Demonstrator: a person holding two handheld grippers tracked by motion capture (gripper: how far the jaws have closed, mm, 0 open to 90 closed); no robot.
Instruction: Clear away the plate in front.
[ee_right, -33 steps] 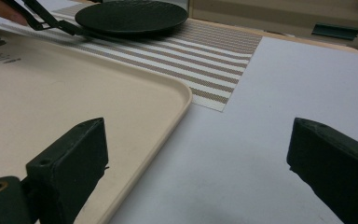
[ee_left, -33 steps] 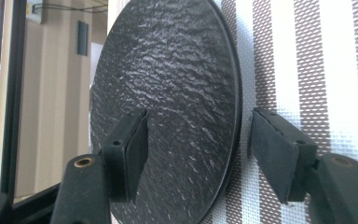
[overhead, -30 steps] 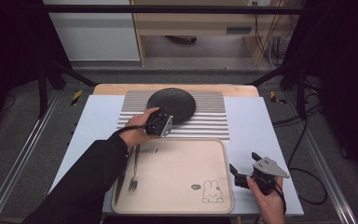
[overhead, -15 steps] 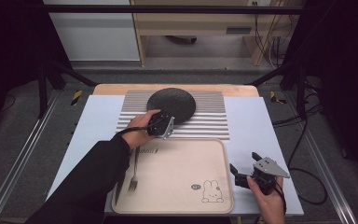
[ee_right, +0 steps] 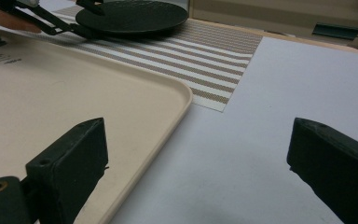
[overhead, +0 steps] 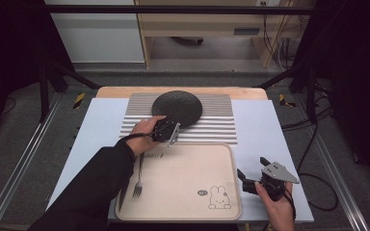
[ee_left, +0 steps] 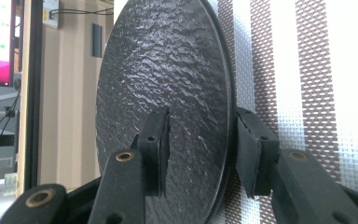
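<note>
In the high view the black plate (overhead: 177,108) lies on the striped mat (overhead: 212,126) at upper centre of the frame, on the bench (overhead: 270,130). The left tongs (overhead: 171,128) sit at the plate's near left rim, just above the tray (overhead: 183,180) that fills the lower centre. In the left gripper view the plate's rim (ee_left: 168,93) stands between the two jaws: one pad lies over the rough top face, the other sits under the edge against the mat. The jaws have just been closing around this rim; a narrow gap at each pad seems to remain, so the pads are not clearly pressing on it.

The right tongs (overhead: 248,179) are held low at the lower right of the high view, just beside the tray's right edge, over bare bench. In the right gripper view their jaws stand wide apart with nothing between them, the tray's corner (ee_right: 177,93) at left and the plate in the upper left of the frame.

A fork (overhead: 138,180) lies on the tray's left side, partly under the left sleeve (overhead: 91,192). A rabbit drawing (overhead: 218,197) marks the tray's lower right corner.
</note>
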